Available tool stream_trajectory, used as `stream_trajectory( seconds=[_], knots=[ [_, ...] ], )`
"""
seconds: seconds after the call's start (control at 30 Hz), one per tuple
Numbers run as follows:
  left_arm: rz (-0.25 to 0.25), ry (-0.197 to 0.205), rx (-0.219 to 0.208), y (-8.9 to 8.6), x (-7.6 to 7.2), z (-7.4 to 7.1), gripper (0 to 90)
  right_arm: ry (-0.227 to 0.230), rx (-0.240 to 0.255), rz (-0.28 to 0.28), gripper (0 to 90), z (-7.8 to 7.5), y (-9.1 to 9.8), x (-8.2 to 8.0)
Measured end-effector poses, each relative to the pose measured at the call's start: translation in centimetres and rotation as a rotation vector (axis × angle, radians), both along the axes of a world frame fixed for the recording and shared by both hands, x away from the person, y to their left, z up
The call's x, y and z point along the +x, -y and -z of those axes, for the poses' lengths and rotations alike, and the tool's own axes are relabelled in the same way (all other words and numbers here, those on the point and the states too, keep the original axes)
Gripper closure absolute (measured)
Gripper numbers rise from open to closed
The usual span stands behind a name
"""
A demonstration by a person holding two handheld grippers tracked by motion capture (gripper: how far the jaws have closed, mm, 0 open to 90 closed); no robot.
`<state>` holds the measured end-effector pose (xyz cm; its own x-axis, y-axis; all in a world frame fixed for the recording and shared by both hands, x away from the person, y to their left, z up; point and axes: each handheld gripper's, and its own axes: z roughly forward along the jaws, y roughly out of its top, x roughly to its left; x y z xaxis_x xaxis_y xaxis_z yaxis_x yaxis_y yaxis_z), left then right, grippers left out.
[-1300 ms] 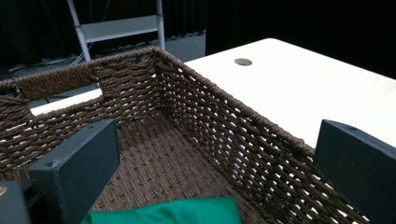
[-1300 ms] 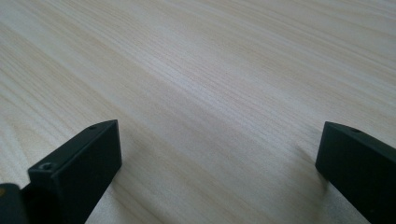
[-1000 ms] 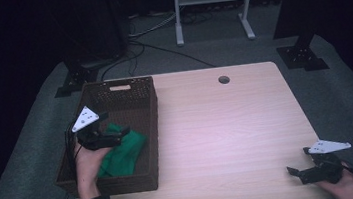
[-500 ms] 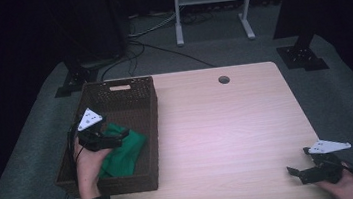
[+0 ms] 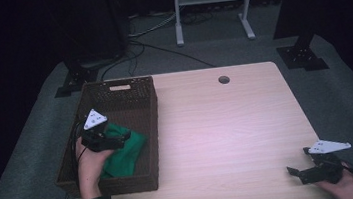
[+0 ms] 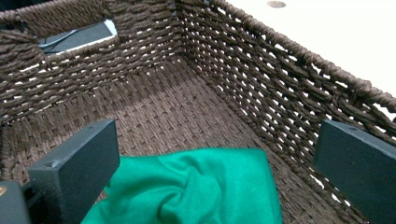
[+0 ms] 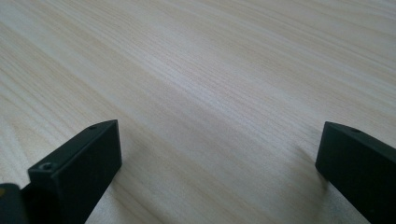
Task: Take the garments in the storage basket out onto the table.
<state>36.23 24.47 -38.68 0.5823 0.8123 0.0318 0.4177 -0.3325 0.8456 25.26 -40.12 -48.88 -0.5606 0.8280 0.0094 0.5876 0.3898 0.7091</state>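
The green cloth point(image 5: 122, 148) is seen crumpled on the floor of the brown woven basket point(image 5: 152, 112), toward its near end. The left tongs point(image 5: 114, 143) are held just above the cloth, jaws spread wide with nothing gripped. The right tongs point(image 5: 300, 168) are held low over the bare surface point(image 5: 227, 124) at its near right corner, likewise spread wide.

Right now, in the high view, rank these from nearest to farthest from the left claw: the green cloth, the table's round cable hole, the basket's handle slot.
1. Green cloth, directly under the left claw, in the basket's near half.
2. Handle slot, in the wicker basket's far wall.
3. Cable hole, off to the right on the table's far edge.
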Motion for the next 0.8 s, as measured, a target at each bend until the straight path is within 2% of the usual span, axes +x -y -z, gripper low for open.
stream_trajectory(
  seconds=[0.37,0.8],
  knots=[
    [-0.010,-0.045,0.018,0.12,0.32,0.45,0.0,0.000,0.000,-0.001,0.0,0.00,-0.01,-0.02],
    [-0.037,-0.115,0.074,0.34,0.82,1.02,0.0,-0.001,0.001,-0.002,0.0,0.00,-0.01,-0.04]
  ],
)
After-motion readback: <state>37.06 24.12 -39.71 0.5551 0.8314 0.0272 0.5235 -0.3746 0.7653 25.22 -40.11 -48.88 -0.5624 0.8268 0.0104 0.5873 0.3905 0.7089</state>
